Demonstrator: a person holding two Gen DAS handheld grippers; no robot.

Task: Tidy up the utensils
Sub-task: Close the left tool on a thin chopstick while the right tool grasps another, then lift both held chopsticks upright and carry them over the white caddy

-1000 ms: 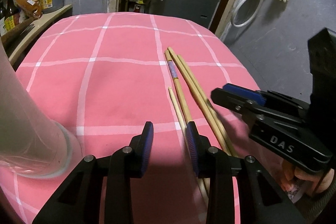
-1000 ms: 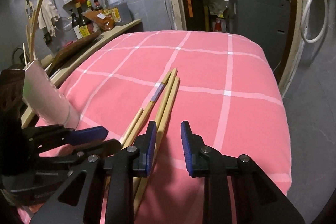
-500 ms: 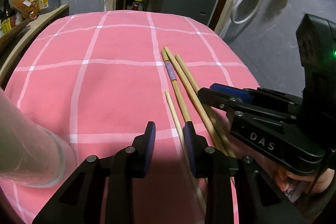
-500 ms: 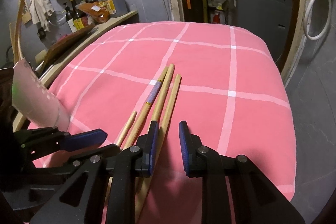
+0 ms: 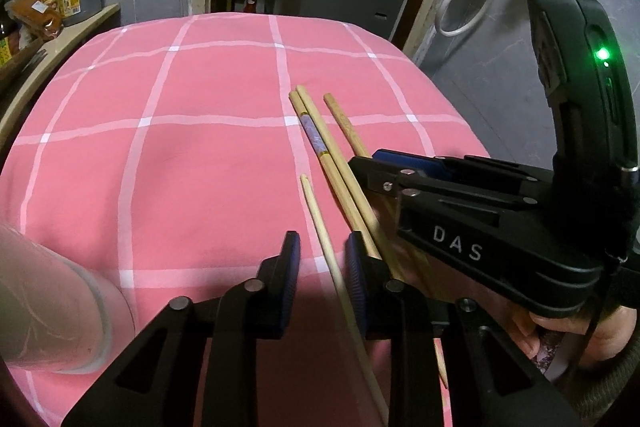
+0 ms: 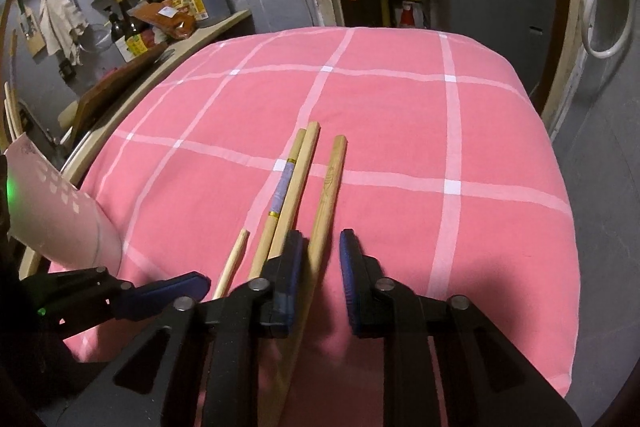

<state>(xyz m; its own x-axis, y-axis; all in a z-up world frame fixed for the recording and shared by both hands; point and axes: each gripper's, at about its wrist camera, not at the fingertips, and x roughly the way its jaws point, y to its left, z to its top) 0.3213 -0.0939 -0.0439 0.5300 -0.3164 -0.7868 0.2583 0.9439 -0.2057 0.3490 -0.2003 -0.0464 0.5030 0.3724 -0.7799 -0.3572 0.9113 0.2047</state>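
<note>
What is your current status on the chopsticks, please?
Left hand-held gripper open, straddling thin pale wooden chopstick. Right hand-held gripper open around separate light wooden chopstick. Two more lie paired on pink checked cloth. Nothing in the way.

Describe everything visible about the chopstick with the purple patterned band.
The banded chopstick looks like pale bamboo, with a purple patterned band edged by thin gold rings partway along it. It lies flat on the pink checked cloth, pressed side by side against a plain chopstick on its right. Its blunt end points away from the cameras; its near end runs under the right gripper, hidden. No gripper visibly holds it.
</note>
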